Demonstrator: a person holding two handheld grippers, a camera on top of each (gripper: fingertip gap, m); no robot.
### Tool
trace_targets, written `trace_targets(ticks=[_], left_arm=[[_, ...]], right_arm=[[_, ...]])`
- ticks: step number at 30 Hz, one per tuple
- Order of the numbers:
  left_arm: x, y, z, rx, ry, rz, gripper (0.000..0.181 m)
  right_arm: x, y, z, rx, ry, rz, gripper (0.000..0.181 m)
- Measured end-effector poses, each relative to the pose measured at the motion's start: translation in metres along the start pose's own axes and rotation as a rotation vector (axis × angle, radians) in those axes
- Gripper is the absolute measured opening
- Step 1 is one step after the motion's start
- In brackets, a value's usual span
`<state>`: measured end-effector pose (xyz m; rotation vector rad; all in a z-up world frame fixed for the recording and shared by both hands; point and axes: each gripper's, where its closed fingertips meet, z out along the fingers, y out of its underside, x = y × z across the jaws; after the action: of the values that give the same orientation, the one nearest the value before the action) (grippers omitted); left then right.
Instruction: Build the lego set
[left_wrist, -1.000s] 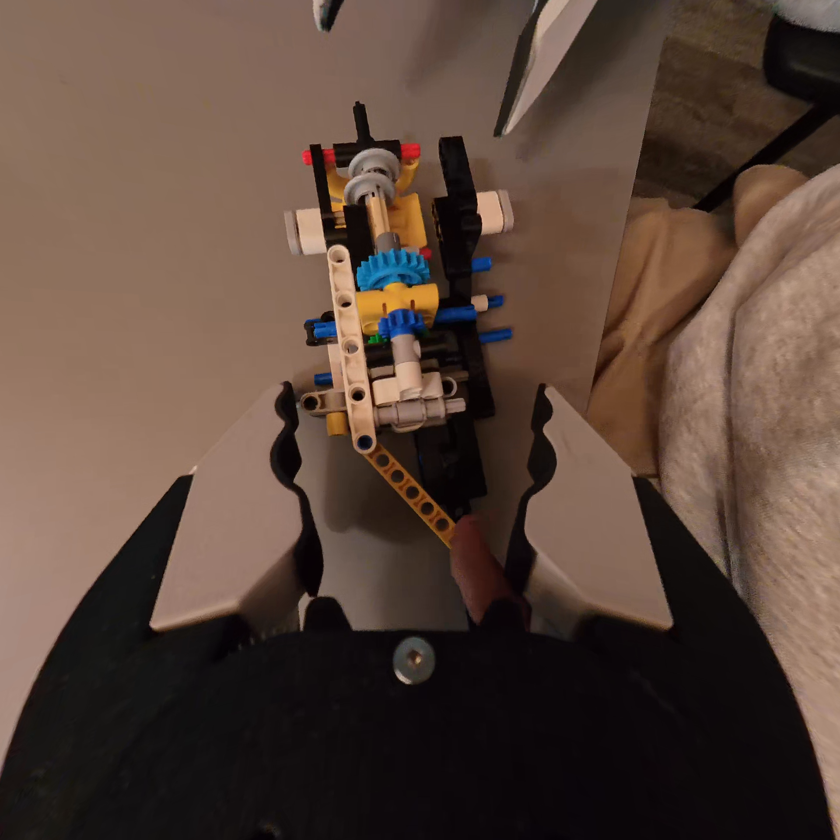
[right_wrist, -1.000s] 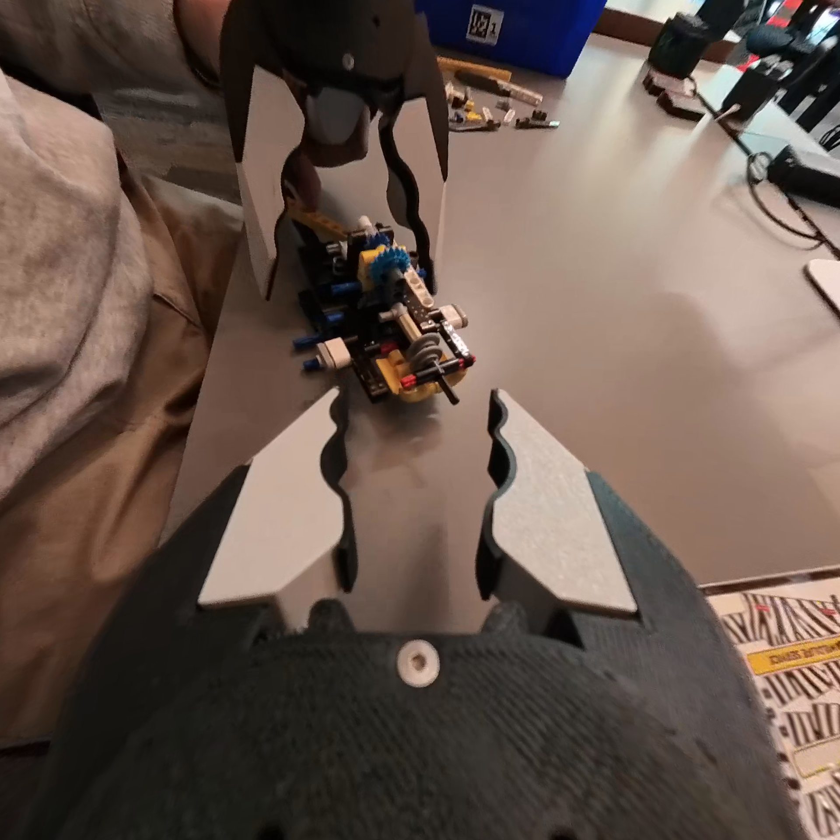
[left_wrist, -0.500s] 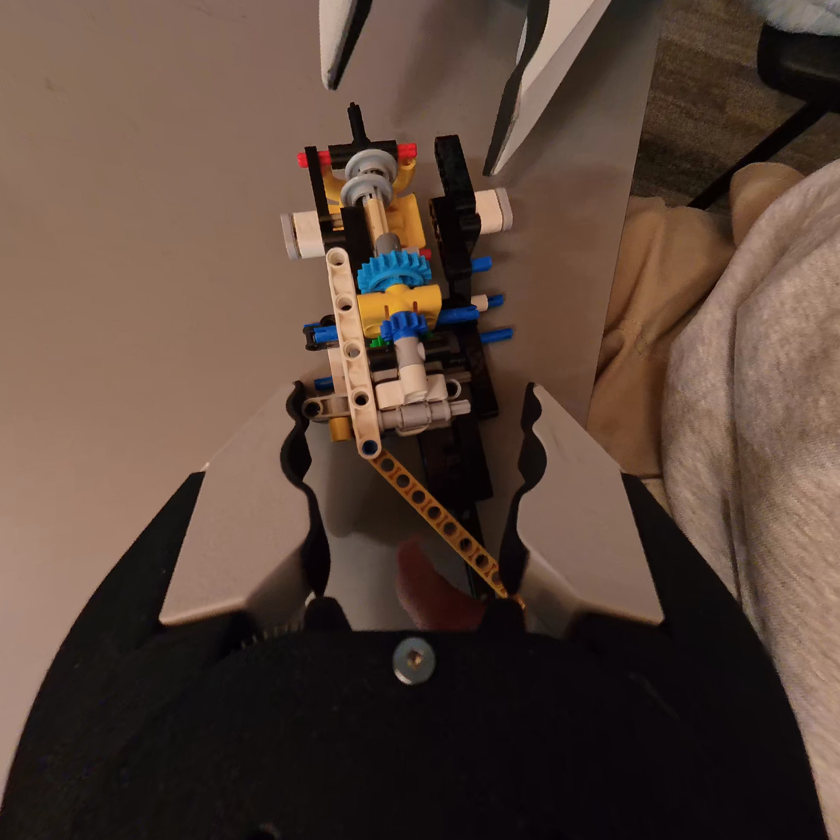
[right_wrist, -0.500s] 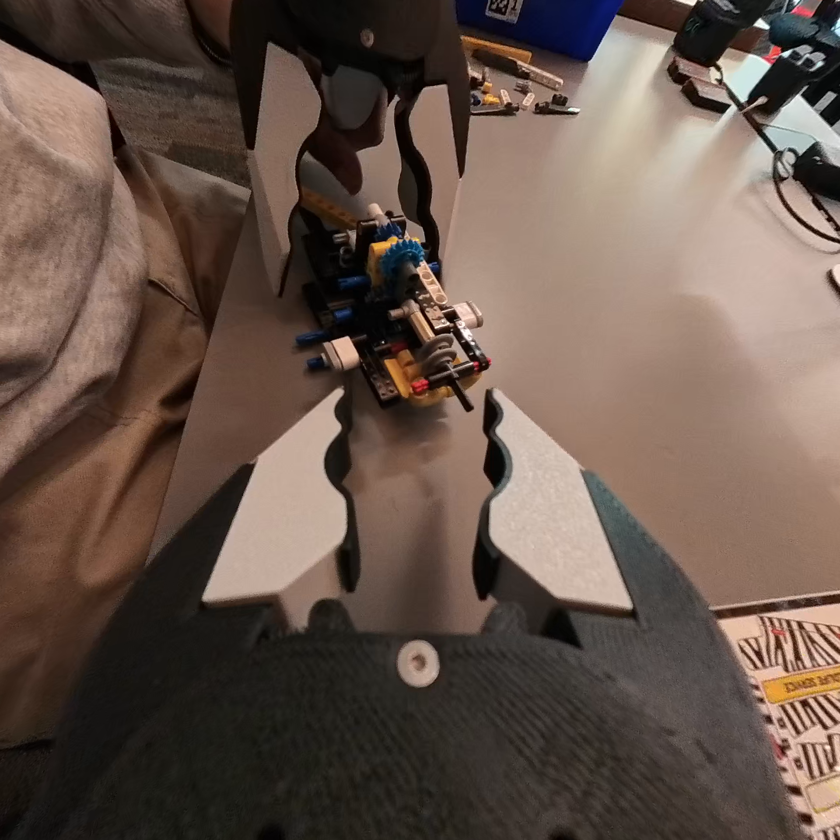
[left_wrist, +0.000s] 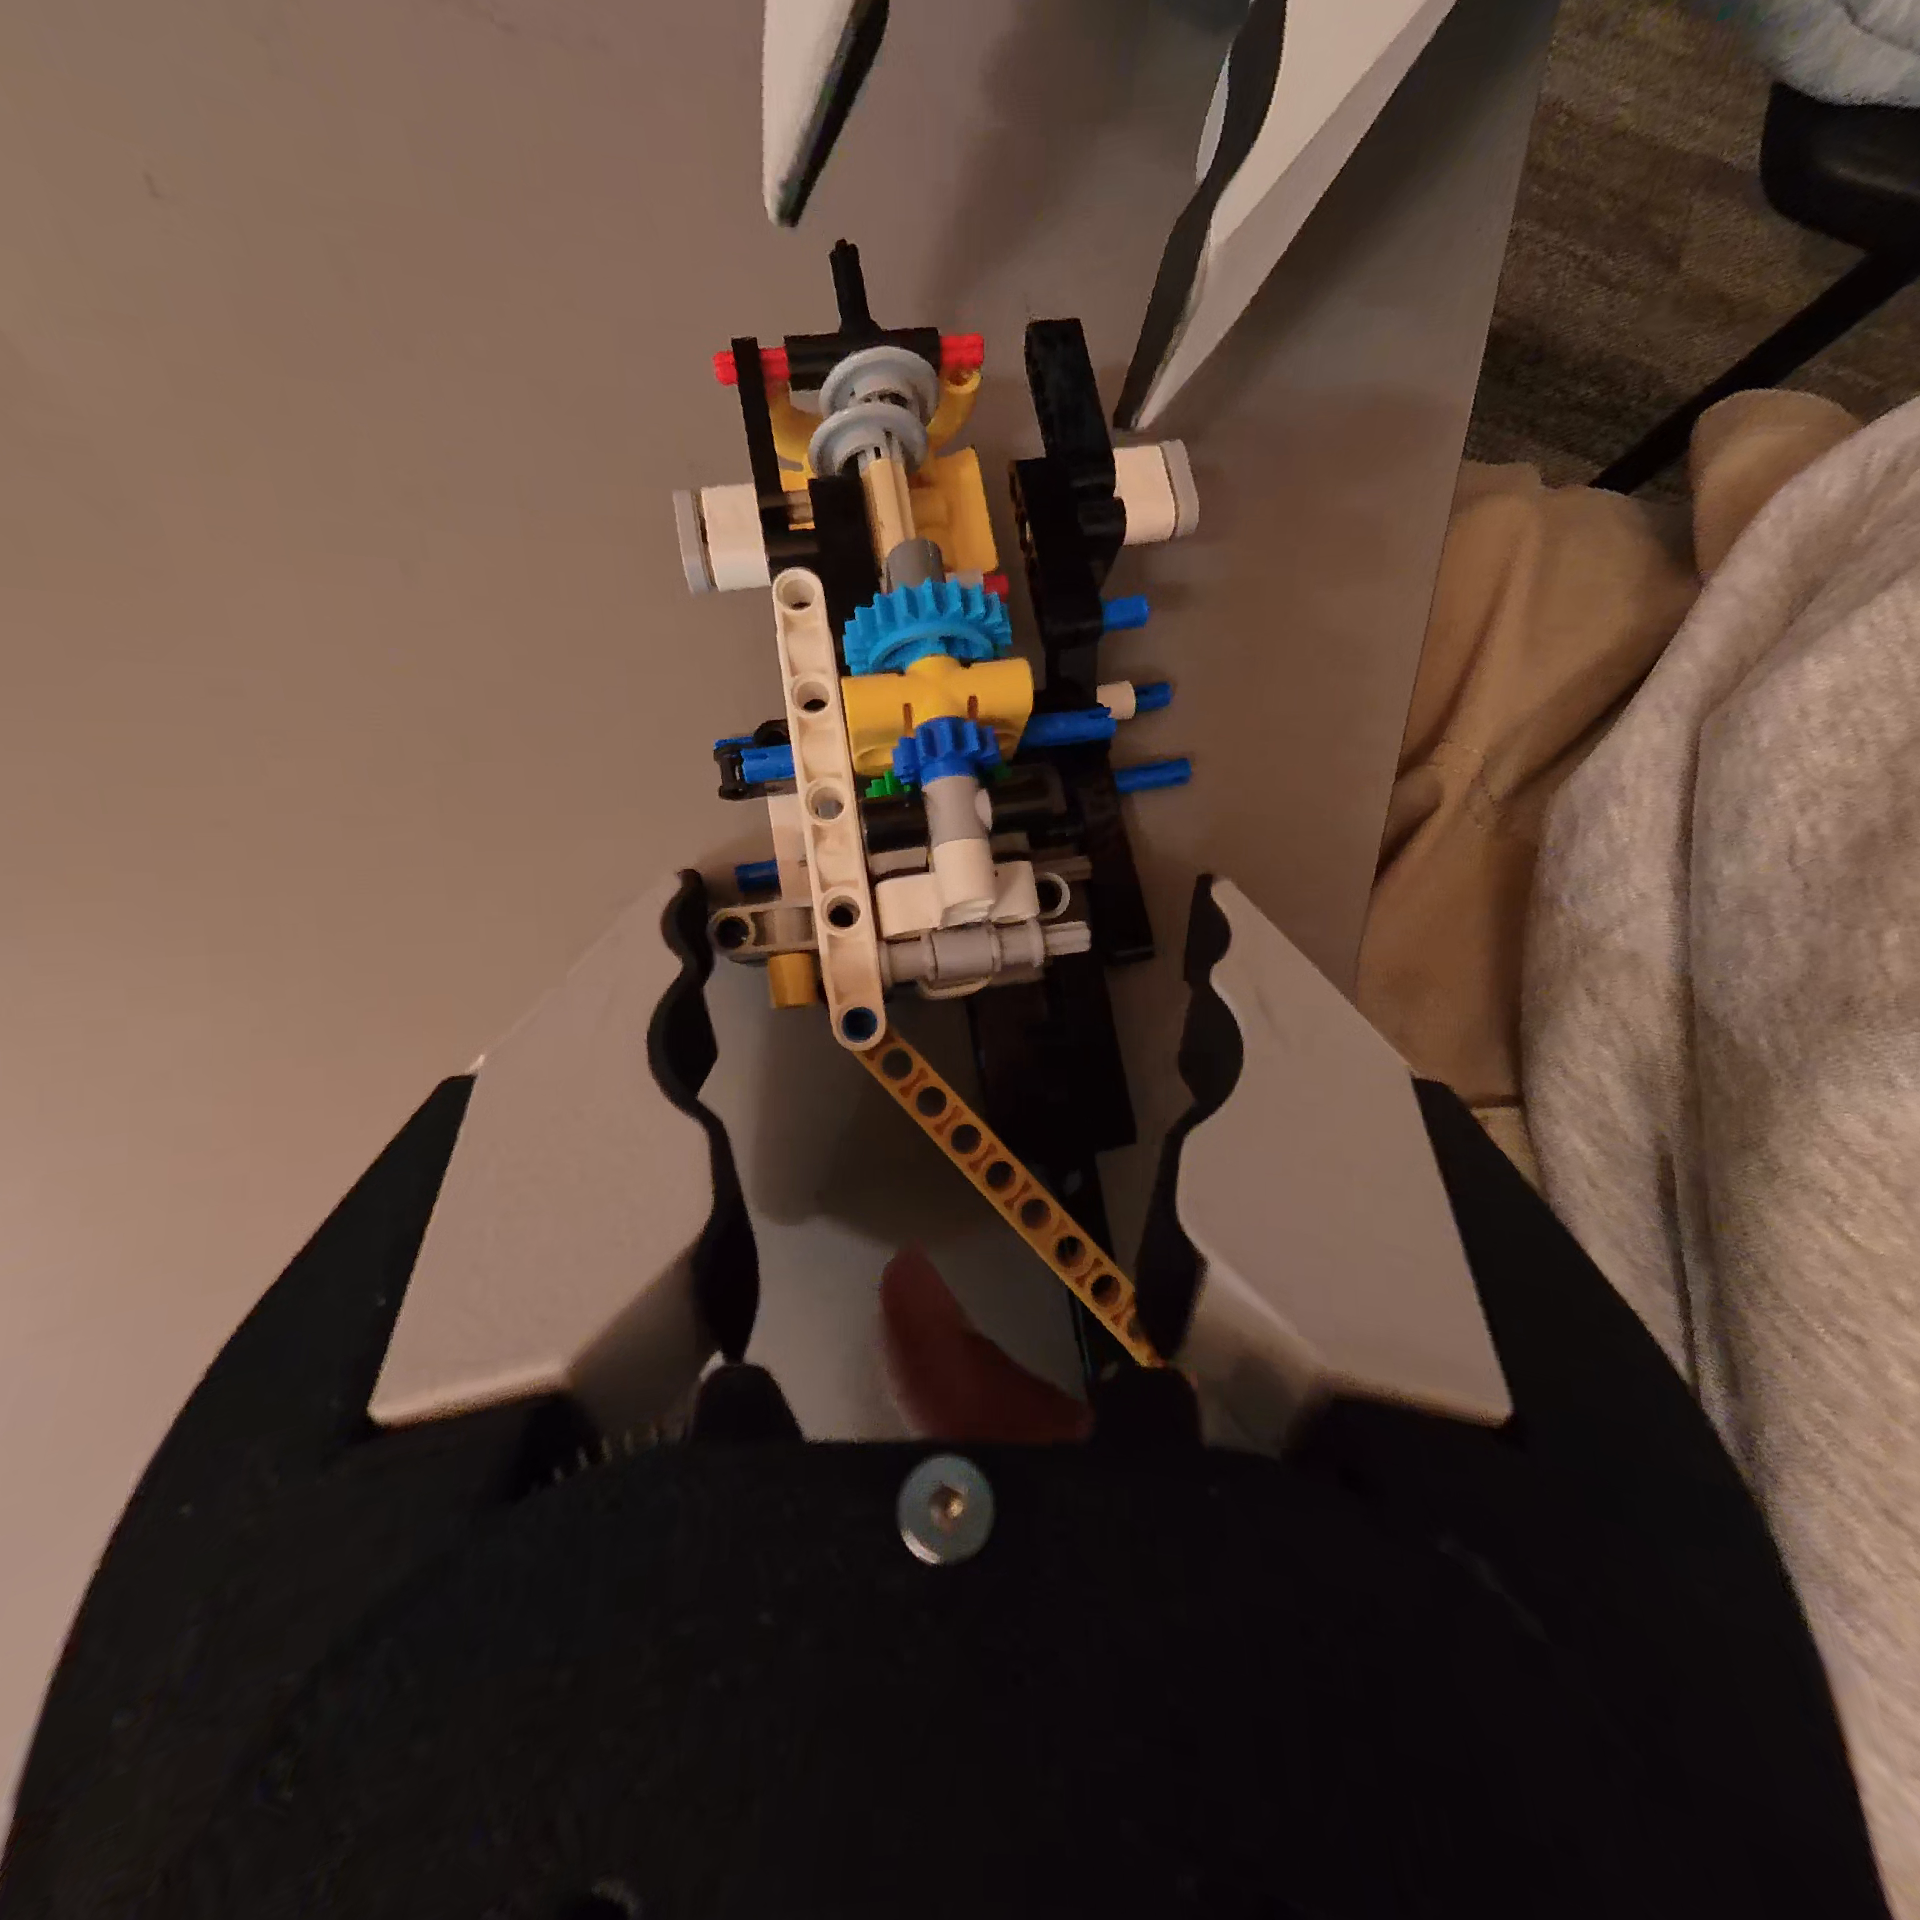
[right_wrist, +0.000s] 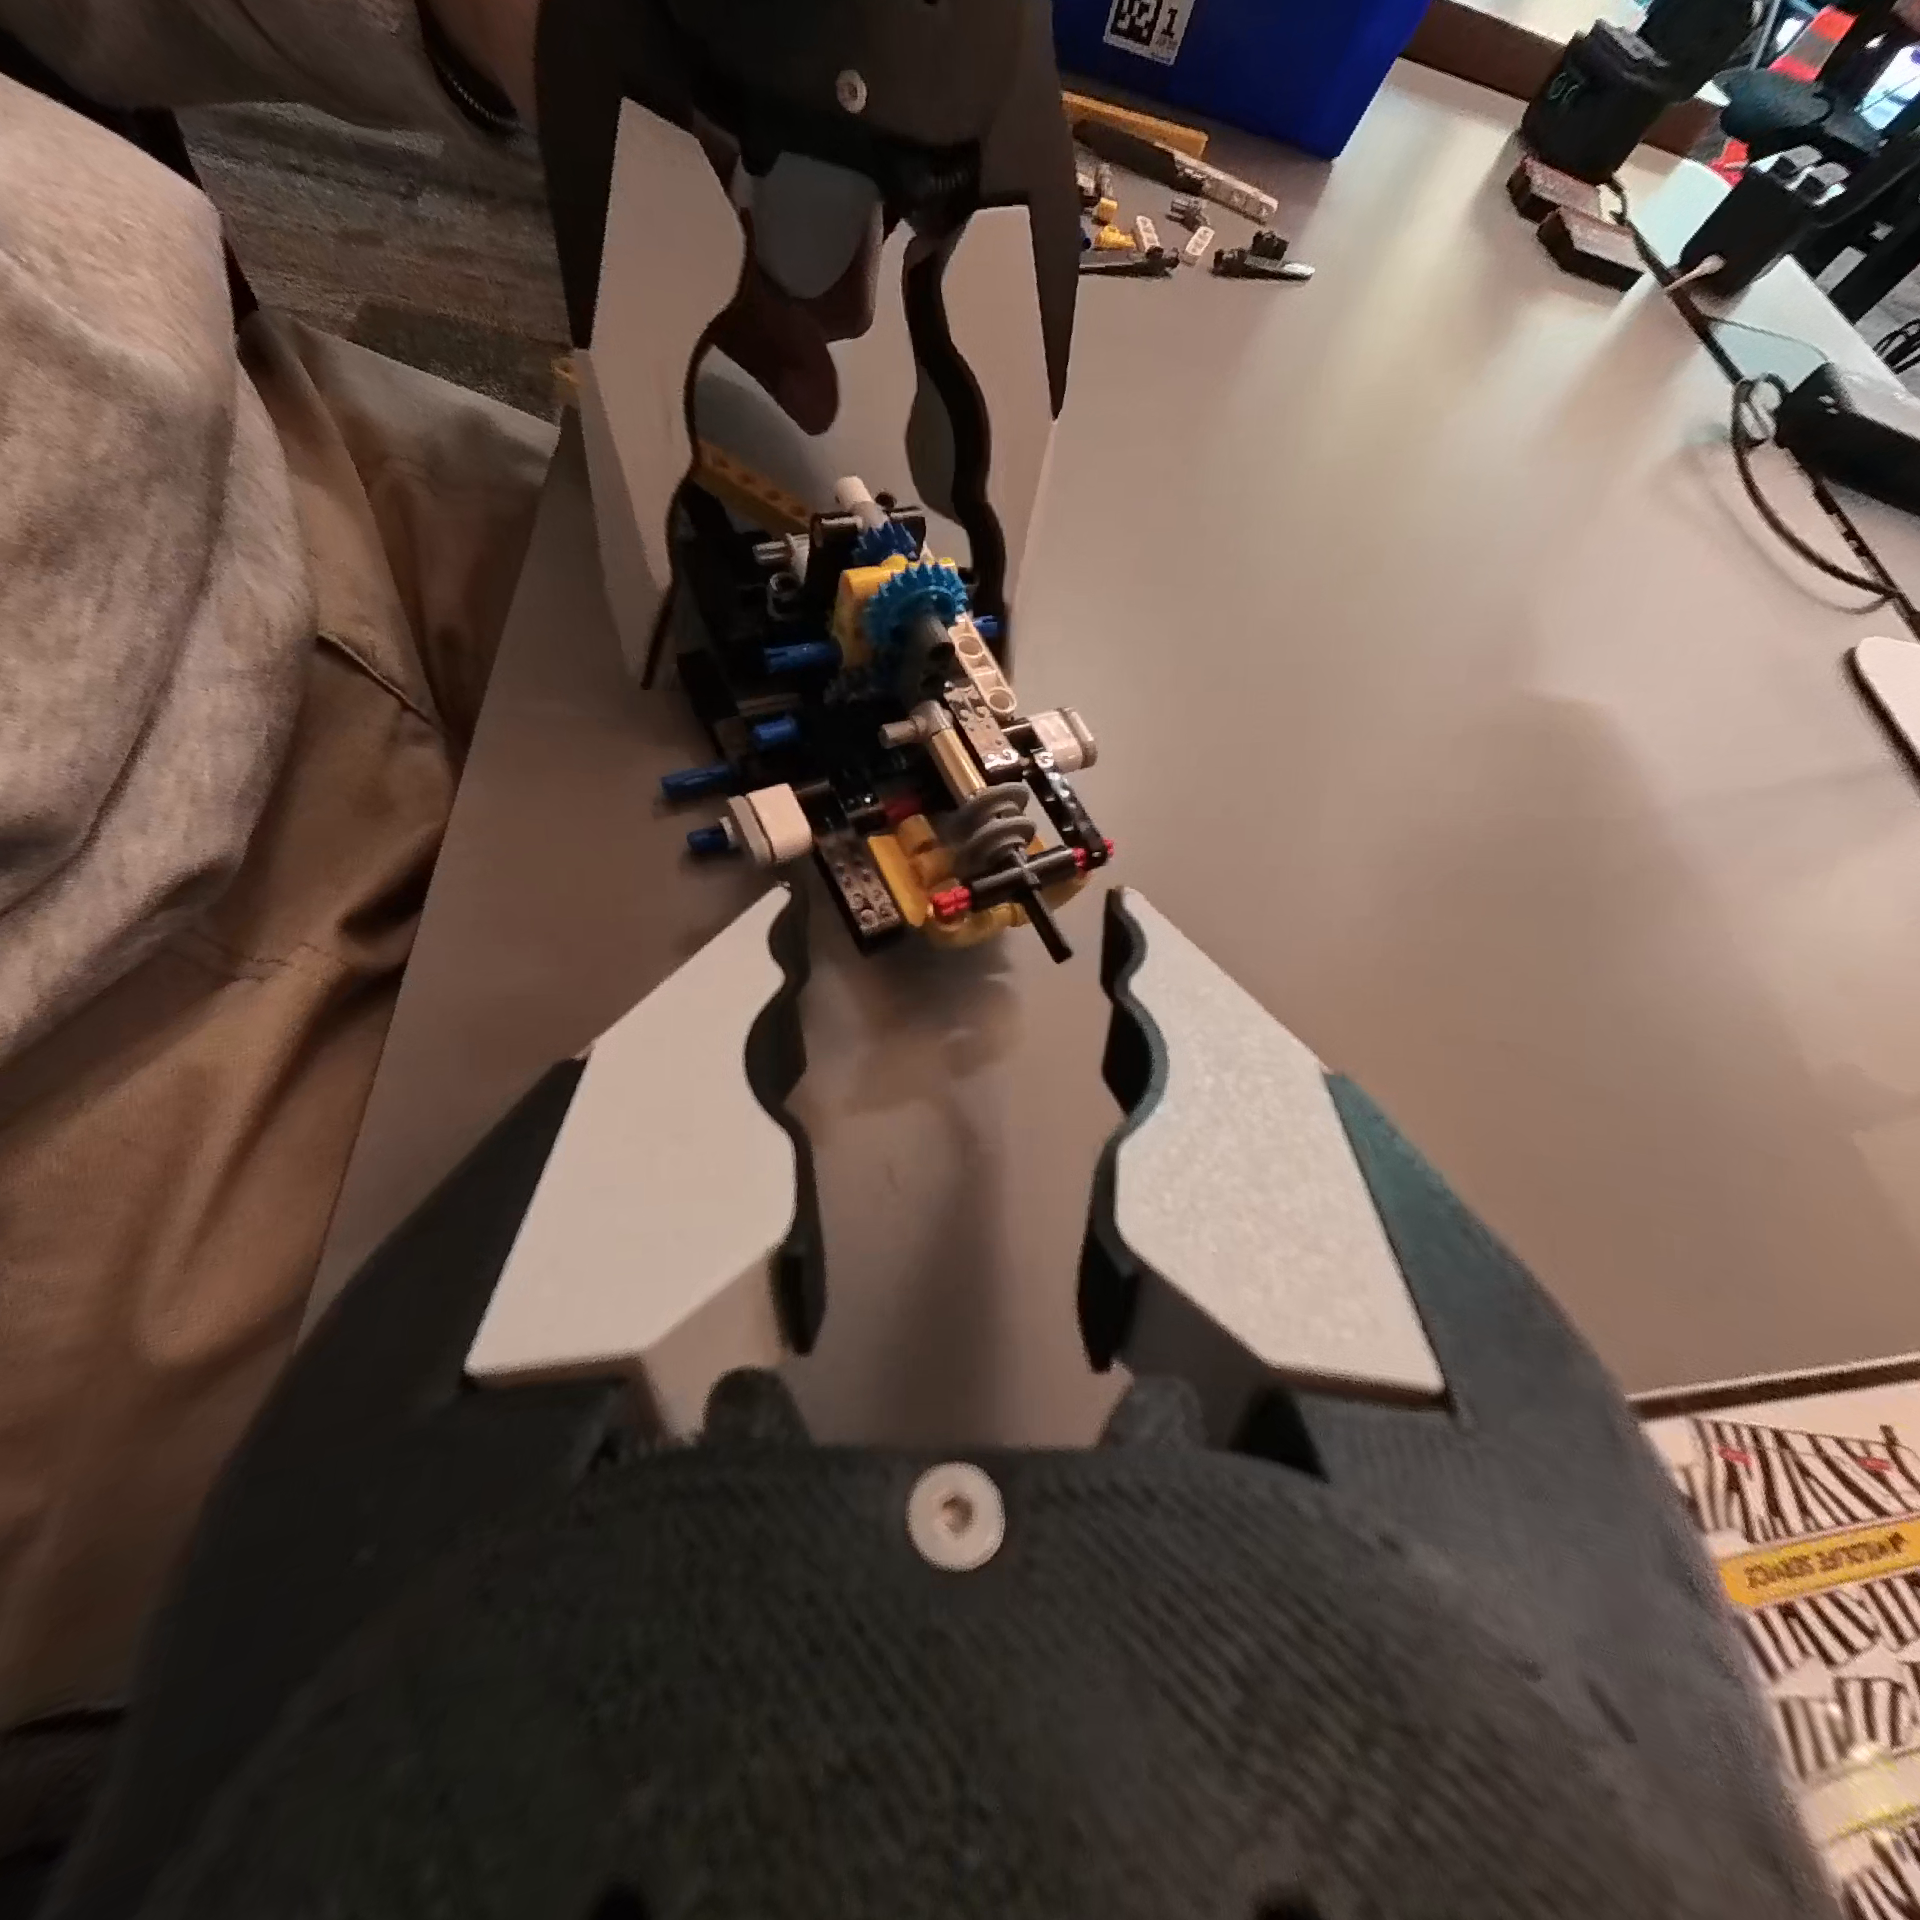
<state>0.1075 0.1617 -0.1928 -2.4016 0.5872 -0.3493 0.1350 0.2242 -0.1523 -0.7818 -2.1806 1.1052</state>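
The partly built lego model (left_wrist: 914, 675) lies on the grey table (left_wrist: 312, 520) near its edge; it has a black frame, blue gears, yellow blocks and a white beam. A long yellow beam (left_wrist: 997, 1174) hangs from the white beam's near end and slants to the base of my left gripper's right finger. My left gripper (left_wrist: 945, 894) is open, its fingertips either side of the model's near end. A person's finger (left_wrist: 956, 1361) pokes in between its fingers. My right gripper (right_wrist: 948, 899) is open and empty, its tips at the model's (right_wrist: 894, 758) far end by the black axle.
The table edge runs close beside the model, with a person's lap and grey clothing (left_wrist: 1714, 935) beyond it. A blue bin (right_wrist: 1247, 52), loose pieces (right_wrist: 1174, 208), black devices with cables (right_wrist: 1818, 416) and an instruction booklet (right_wrist: 1818, 1558) are on the table. Left tips to right tips: about 9 cm.
My left gripper has moved forward around the model's near end. The yellow beam has swung toward its right finger. My right gripper has come closer to the model's far end.
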Motion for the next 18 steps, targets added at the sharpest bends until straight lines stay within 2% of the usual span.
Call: trace_targets(ticks=[5,8,11,14,16,17,18], left_arm=[[-0.012,0.003,-0.012,-0.008,-0.05,-0.075,0.103],[-0.023,0.001,-0.028,0.041,-0.11,-0.12,0.111],[-0.039,-0.001,-0.044,0.096,-0.228,-0.135,0.119],[-0.054,-0.011,-0.066,0.188,-0.415,-0.028,0.111],[-0.055,-0.025,-0.08,0.313,-0.542,0.026,0.083],[-0.049,-0.027,-0.079,0.328,-0.538,0.047,0.08],[-0.036,-0.023,-0.07,0.287,-0.458,0.07,0.079]], right_arm=[[0.007,-0.01,-0.018,0.058,0.058,0.044,0.056],[0.011,-0.016,-0.028,0.091,0.109,0.067,0.056],[0.013,-0.021,-0.035,0.115,0.168,0.075,0.059],[0.015,-0.024,-0.037,0.121,0.217,0.102,0.062],[0.011,-0.027,-0.035,0.127,0.215,0.116,0.064],[0.008,-0.027,-0.033,0.12,0.204,0.117,0.065],[0.006,-0.025,-0.03,0.107,0.191,0.117,0.066]])
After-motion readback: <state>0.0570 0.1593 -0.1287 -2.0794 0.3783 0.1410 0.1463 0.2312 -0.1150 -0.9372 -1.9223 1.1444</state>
